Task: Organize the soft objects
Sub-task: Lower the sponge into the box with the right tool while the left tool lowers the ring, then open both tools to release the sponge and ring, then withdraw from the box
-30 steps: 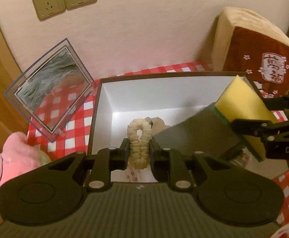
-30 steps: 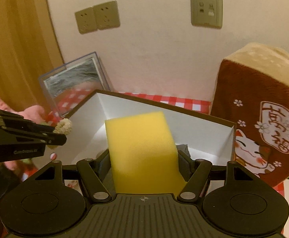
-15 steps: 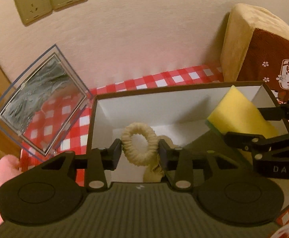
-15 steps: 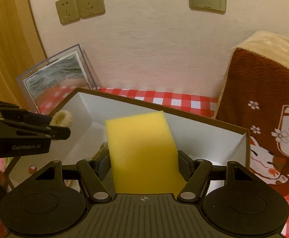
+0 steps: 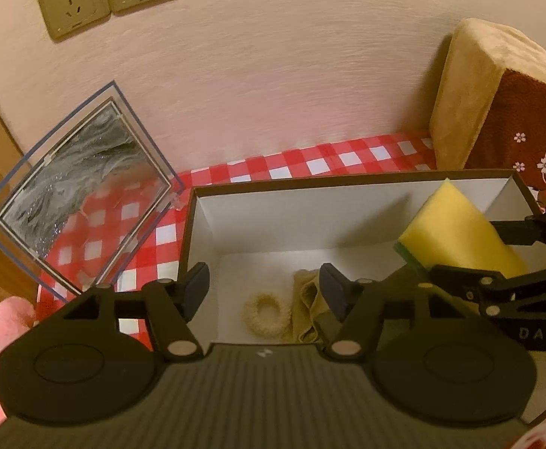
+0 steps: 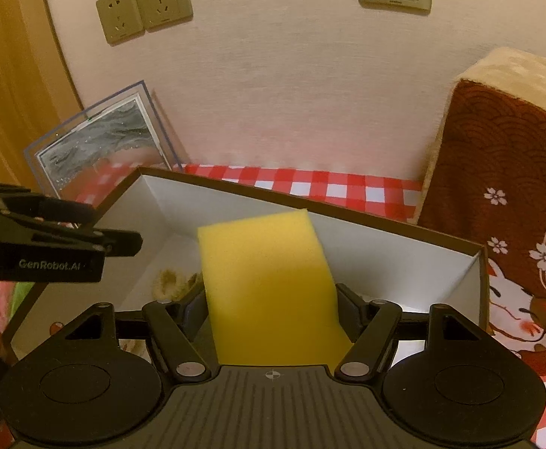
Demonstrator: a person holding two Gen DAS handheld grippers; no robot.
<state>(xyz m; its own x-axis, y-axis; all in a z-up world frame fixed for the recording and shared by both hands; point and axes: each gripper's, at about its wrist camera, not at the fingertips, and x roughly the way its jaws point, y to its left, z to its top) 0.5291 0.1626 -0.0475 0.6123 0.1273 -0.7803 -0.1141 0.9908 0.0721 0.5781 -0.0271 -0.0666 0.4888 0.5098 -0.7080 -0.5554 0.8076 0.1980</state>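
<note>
The box (image 5: 348,183) is set on the tablecloth (image 5: 310,159) near the wall; a ring (image 5: 266,314) and a cloth (image 5: 308,308) lie touching inside it — a frame (image 5: 74,191) is propped at its left, a cushion (image 5: 497,112) at its right.

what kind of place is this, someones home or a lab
Most likely a home: a table with a red checked cloth stands against a wall with sockets, and a lucky-cat cushion and a framed picture lean there.

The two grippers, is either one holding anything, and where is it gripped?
The right gripper holds the yellow sponge, clamped across its two long sides. The left gripper holds nothing; its jaws have just opened.
</note>
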